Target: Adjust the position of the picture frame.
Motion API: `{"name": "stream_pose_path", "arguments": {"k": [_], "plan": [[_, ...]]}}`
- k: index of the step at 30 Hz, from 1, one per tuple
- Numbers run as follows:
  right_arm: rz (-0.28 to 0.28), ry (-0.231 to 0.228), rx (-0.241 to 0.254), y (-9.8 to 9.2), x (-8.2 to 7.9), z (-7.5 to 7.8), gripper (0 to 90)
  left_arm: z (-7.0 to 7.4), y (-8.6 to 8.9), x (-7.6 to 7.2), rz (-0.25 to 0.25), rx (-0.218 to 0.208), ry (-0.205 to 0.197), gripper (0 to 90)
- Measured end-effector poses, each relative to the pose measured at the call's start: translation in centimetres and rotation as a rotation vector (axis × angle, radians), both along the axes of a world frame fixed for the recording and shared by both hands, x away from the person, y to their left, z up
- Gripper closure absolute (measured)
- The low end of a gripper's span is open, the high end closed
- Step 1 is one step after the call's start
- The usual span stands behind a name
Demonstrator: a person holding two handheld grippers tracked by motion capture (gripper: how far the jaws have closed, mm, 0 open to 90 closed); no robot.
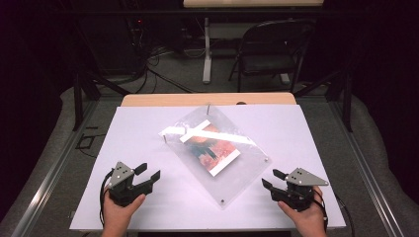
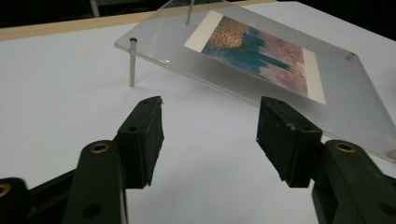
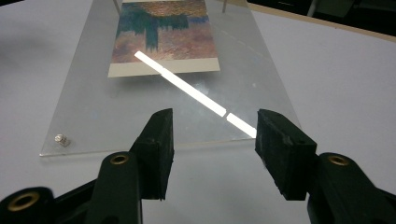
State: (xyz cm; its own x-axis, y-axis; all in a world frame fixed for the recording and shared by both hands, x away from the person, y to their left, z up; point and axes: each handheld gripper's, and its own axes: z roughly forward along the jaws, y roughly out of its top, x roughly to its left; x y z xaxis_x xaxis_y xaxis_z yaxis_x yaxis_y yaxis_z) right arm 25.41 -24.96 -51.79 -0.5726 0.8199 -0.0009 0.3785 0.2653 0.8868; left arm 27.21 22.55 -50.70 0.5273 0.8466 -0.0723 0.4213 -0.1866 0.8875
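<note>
Two open claws (image 1: 149, 173) (image 1: 271, 178), clear of acrylic frame (image 1: 247, 163) edges

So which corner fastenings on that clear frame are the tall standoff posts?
The two at the far edge: the left post and the back post. They lift that side off the table, while the near corners carry flat screw heads, resting low.
</note>
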Motion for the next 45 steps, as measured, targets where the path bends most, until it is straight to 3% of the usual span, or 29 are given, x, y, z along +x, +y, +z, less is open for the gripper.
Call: {"name": "stream_pose_path", "arguments": {"k": [3,7,17,20,24,28,36,40,45], "plan": [[0.008,0.013,-0.004,0.0,0.2,0.2,47.1,0.5,-0.1,0.4,-0.003,0.001,0.004,40.9],[0.026,0.043,0.003,0.1,0.9,0.4,52.9,0.9,0.0,1.1,-0.022,-0.027,0.031,50.8],[0.062,0.080,-0.047,0.8,3.0,0.2,83.3,1.4,-0.2,3.3,-0.033,0.001,0.083,90.0],[0.077,0.092,-0.042,0.9,4.0,0.1,90.0,1.6,-0.4,4.0,-0.034,-0.004,0.094,90.0],[0.077,0.096,-0.050,1.1,5.1,0.0,90.0,1.5,-0.7,5.1,-0.029,-0.009,0.114,90.0],[0.067,0.095,-0.042,1.2,5.9,0.4,90.0,1.5,-0.4,6.6,0.007,-0.017,0.125,90.0],[0.091,0.082,-0.048,2.7,5.8,0.4,90.0,1.8,0.1,9.1,0.050,0.011,0.129,90.0],[0.129,0.086,-0.058,3.9,5.2,0.0,90.0,1.7,0.4,10.8,0.086,-0.011,0.137,90.0],[0.180,0.093,-0.086,5.5,4.4,-0.3,90.0,1.2,0.3,11.7,0.100,-0.031,0.155,90.0]]}}
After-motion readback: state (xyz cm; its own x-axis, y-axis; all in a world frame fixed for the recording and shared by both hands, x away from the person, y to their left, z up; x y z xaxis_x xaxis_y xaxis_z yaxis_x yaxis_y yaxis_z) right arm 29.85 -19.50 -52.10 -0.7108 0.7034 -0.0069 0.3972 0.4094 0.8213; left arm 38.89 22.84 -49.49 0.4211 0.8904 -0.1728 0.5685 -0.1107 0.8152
